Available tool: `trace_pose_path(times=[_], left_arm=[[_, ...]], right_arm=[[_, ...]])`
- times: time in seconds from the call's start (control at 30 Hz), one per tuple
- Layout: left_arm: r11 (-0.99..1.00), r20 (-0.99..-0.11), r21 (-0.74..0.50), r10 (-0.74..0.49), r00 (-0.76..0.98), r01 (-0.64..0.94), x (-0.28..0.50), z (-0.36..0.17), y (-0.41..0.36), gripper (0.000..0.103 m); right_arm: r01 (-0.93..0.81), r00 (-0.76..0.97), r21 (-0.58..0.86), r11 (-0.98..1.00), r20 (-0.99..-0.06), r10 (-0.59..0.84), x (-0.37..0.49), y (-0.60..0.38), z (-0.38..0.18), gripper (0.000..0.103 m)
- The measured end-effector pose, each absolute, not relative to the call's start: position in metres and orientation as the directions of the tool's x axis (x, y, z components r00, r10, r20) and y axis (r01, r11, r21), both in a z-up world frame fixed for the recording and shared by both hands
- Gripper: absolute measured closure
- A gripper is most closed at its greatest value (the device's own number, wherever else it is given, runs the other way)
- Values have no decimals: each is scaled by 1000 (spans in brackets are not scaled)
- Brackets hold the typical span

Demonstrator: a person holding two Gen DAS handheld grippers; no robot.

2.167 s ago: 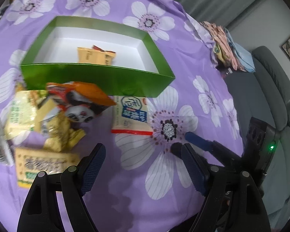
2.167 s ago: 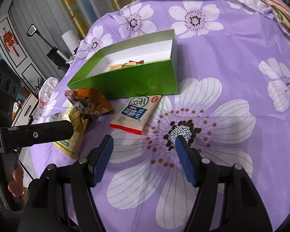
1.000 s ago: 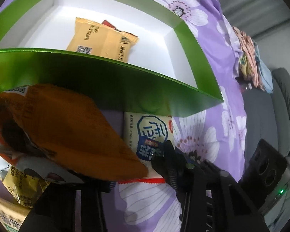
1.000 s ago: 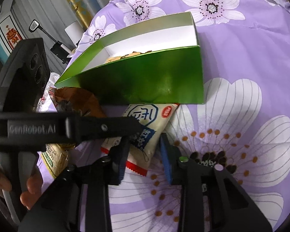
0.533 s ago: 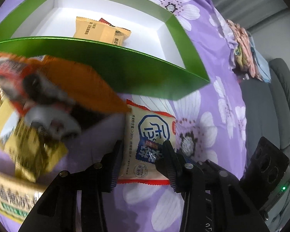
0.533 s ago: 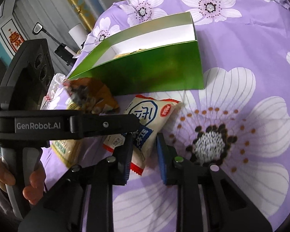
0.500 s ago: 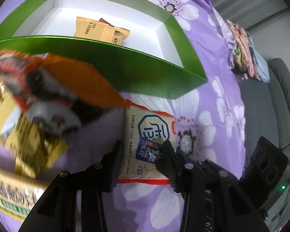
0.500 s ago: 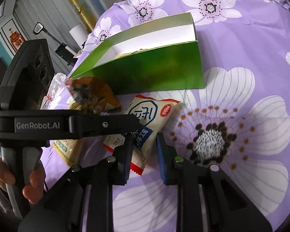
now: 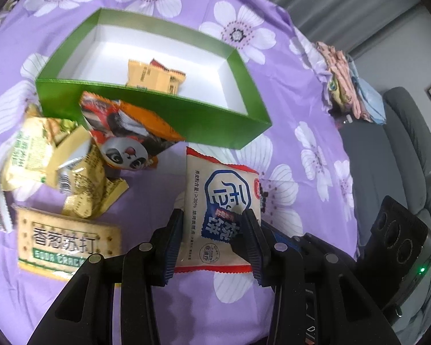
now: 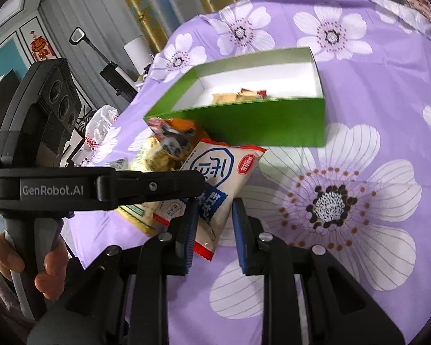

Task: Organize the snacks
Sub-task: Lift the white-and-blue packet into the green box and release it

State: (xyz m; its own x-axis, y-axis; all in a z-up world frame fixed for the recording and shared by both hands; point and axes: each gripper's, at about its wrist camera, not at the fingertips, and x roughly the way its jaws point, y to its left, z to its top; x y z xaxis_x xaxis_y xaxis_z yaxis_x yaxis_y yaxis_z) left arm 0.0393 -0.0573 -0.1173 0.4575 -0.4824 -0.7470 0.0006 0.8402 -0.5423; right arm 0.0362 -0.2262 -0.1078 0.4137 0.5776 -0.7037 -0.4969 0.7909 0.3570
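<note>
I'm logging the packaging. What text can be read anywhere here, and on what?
"GenRobot.AI": left gripper, on its arm.
"香葱苏打": cracker packet; the English line under it is cut off.
"30%": white snack packet; its other print is too stylised or small.
Other packets: blurred.

One green box (image 9: 146,106), several snack packets (image 9: 219,210)

Soft even indoor light, strong fisheye bending, dark vignetted corners, slight blur.
</note>
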Motion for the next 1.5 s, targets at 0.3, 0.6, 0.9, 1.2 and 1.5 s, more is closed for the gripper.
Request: trace_pose_path(times=[0.3,0.6,0.9,1.2,1.5], left_arm=[[845,-707,-533,-469,529,37,28,-88,-46,62],[858,-681,-511,-441,585,52,28,-61,-30,62],[869,-670,-492,-411,618,44,34,-48,-19,62],[874,-663,-484,-398,634,43,46,-40,-12,62],[883,-660,-467,-385,645,49,67,-36,-13,62]], right_arm=[[-540,452,321,778,-669,589,31,-214,-79,79],[-580,478,303,757,-626,617,36,-199,-57,79],[-610,486,293,736,-596,639,44,-186,-47,79],[-623,495,290,727,-574,653,55,-182,-42,79],[-616,516,289,733,-555,653,74,-180,-40,79]])
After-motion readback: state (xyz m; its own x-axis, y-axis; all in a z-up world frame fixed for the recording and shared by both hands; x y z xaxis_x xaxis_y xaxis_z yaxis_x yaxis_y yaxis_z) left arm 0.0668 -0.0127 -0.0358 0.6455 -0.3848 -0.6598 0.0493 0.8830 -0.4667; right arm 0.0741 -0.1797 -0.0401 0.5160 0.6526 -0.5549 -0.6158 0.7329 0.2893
